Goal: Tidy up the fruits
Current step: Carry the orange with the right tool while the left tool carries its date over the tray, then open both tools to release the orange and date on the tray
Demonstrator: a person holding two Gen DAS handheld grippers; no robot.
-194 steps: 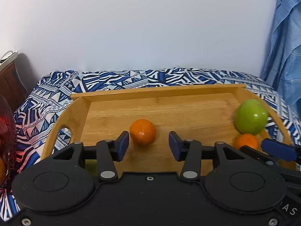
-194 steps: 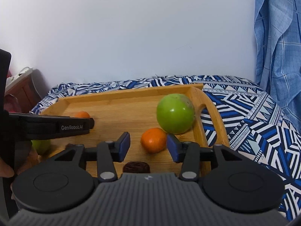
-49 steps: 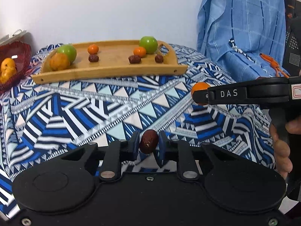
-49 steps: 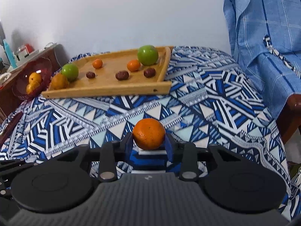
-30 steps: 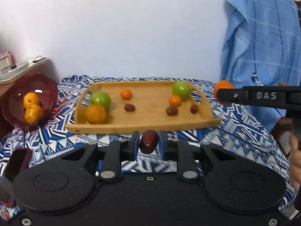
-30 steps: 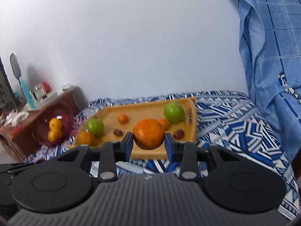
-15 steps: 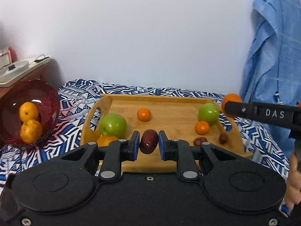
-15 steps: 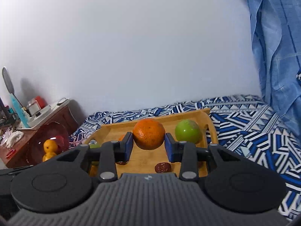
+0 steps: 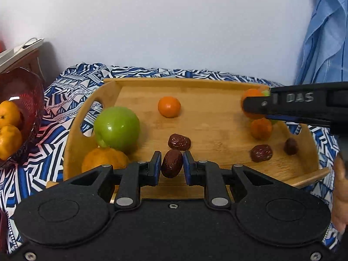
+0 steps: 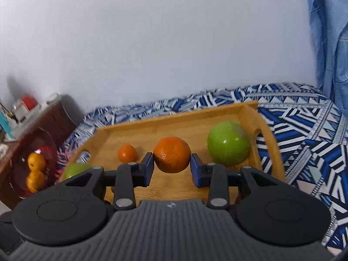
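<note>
My left gripper is shut on a dark red date, held over the near middle of the wooden tray. On the tray lie a green apple, an orange, a small mandarin, another mandarin and three loose dates. My right gripper is shut on an orange above the tray, left of a second green apple. In the left wrist view the right gripper's finger crosses the tray's right end.
A red mesh bowl with oranges stands left of the tray beside a wooden side table. A blue and white patterned cloth covers the surface. A blue checked fabric hangs at the right. A hand shows at the right edge.
Both grippers have come forward and down over the tray, which now looks much larger. Each still carries its fruit.
</note>
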